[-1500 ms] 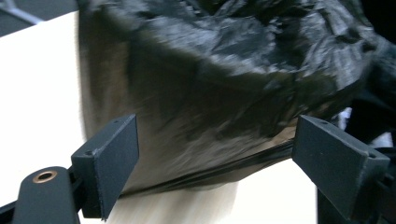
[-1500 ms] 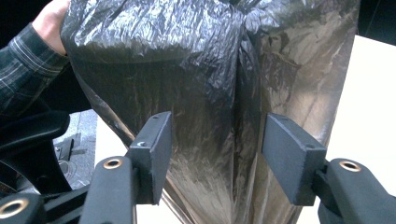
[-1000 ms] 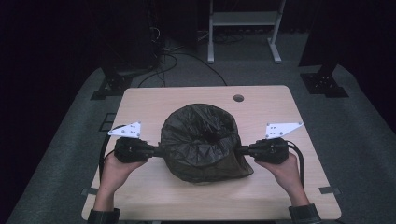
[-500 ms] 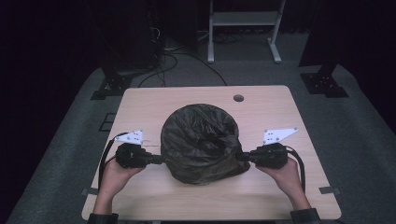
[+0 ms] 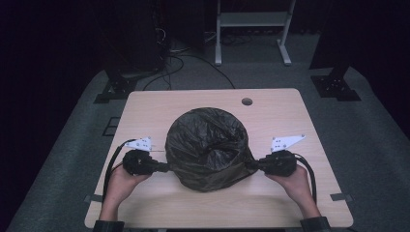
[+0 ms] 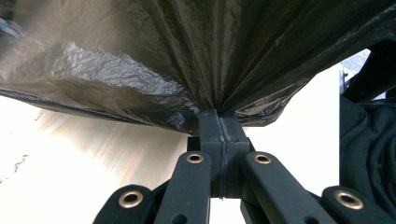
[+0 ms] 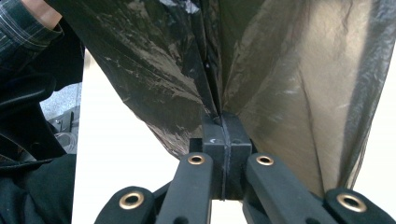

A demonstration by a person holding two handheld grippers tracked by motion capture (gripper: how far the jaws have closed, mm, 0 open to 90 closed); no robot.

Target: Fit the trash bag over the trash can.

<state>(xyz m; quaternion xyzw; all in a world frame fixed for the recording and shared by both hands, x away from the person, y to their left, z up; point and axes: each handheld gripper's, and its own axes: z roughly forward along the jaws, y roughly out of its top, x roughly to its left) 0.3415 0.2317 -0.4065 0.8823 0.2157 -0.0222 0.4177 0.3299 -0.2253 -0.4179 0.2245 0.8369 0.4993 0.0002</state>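
A: Entry, bag handling. Both tongs are clamped on the black plastic bag (image 5: 207, 147): left tongs (image 5: 163, 167) pinch the film at its left side, right tongs (image 5: 252, 165) at its right. In the left gripper view the jaws sit pressed together with gathered film fanning out above them (image 6: 154, 70); the right gripper view reads the same (image 7: 289, 84).

B: What differs from a second back?

A: Both hands have come down. Earlier the bag was held higher and looked crumpled and lopsided, with a fold hanging toward the right front. Now it sits low as a rounded dome, spread evenly between the two grips.

B: Where is it on the tabletop (image 5: 285, 108)?

A: About the middle, slightly toward the front edge, clear of the cable hole (image 5: 247, 101) near the back edge. Whether the bottom film rests on the wood or hangs just above it, I cannot tell.

B: Meaning for the work?

A: My reading: the lowering stage is about finished; air trapped inside keeps it puffed. Releasing or flattening likely comes next, and letting go unevenly could let one side slump.
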